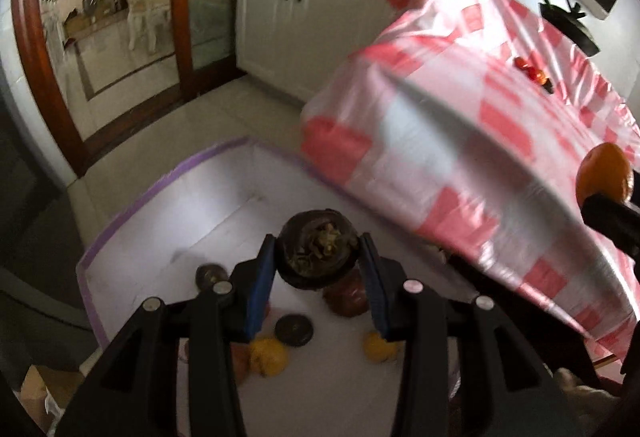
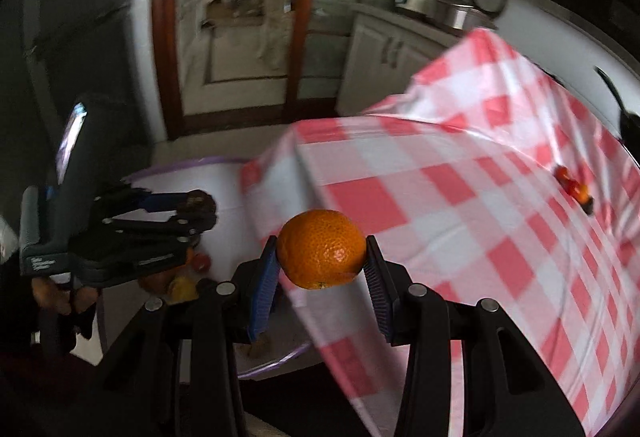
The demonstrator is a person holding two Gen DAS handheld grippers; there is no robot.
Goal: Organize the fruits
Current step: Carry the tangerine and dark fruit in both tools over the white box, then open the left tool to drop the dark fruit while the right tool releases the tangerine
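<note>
Above the white tray point(image 1: 132, 237), left tool point(image 1: 320, 261) clamped a dark mangosteen point(image 1: 316, 249); right tool point(image 2: 322, 257) gripped an orange point(image 2: 322, 249) across its middle. Both appeared firm, light, bruisable.

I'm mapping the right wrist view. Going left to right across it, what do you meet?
Left tool holding a dark fruit, then the orange in the right tool, then small red fruits on the checked cloth.
</note>
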